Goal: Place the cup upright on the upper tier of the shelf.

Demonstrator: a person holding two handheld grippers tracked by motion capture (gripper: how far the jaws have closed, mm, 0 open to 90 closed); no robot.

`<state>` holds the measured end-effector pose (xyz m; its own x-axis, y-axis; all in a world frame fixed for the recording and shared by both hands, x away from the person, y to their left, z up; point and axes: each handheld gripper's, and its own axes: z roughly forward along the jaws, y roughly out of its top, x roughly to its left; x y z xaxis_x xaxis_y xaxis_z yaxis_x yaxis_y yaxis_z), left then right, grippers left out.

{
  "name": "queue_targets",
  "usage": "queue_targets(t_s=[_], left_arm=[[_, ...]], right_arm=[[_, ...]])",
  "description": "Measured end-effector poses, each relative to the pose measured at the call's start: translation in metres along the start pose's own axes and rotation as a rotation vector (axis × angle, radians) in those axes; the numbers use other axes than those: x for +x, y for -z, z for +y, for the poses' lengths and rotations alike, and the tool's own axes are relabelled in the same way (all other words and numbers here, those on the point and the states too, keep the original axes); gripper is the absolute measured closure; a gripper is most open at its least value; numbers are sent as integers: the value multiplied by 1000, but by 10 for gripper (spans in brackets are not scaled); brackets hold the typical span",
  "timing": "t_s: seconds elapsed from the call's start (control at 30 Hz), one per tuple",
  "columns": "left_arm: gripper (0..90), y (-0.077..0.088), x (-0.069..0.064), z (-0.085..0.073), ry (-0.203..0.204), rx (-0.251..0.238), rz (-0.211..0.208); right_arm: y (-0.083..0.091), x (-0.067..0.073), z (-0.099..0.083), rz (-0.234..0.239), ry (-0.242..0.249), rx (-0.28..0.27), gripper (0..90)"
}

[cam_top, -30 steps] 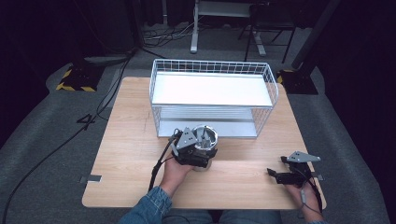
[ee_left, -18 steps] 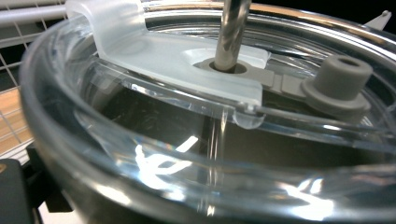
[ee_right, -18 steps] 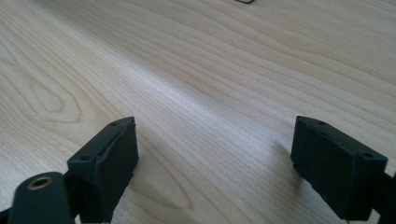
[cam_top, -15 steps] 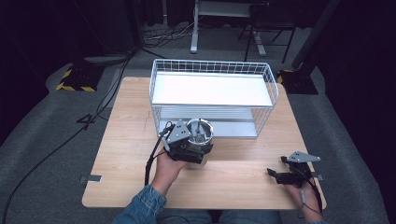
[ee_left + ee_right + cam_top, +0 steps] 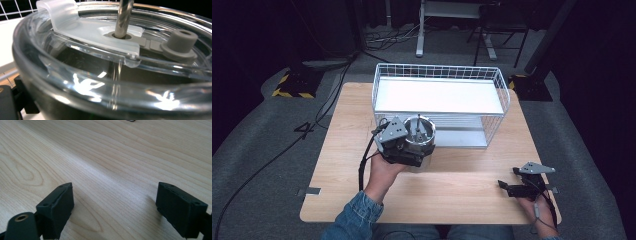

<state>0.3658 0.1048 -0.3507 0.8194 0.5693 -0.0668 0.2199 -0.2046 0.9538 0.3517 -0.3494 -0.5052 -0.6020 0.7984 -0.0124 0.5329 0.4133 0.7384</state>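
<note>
Overhead, high view: my left gripper (image 5: pixel 404 145) holds a round steel tumbler (image 5: pixel 419 136) with a clear lid, just in front of the white wire basket (image 5: pixel 439 90) on the wooden table (image 5: pixel 347 130).
Tumbler position: lifted near the basket's front wall, toward its left end; a thin metal straw (image 5: pixel 418 124) stands up from the lid.
Right side, high view: my right gripper (image 5: pixel 518 187) lies low near the table's right front corner, well apart from the tumbler.
Left gripper view: the clear lid (image 5: pixel 100 72) sits very close to the camera, with a frosted slider tab (image 5: pixel 82 27), the straw (image 5: pixel 123 17) through its centre hole, and a grey rubber plug (image 5: pixel 181 41) beside it.
Left jaws: clamped around the tumbler's body.
Right gripper view: my two black jaws stand wide apart over bare wood (image 5: pixel 112 162), nothing between them.
</note>
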Motion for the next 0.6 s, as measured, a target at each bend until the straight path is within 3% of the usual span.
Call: queue_targets(t_s=[0.23, 0.6], left_arm=[[32, 10, 6, 25, -6, -10, 6], [32, 15, 14, 60, 0, -26, -19]], right_arm=[[0, 0, 0, 7, -3, 1, 150], [0, 0, 0, 7, -3, 1, 150]])
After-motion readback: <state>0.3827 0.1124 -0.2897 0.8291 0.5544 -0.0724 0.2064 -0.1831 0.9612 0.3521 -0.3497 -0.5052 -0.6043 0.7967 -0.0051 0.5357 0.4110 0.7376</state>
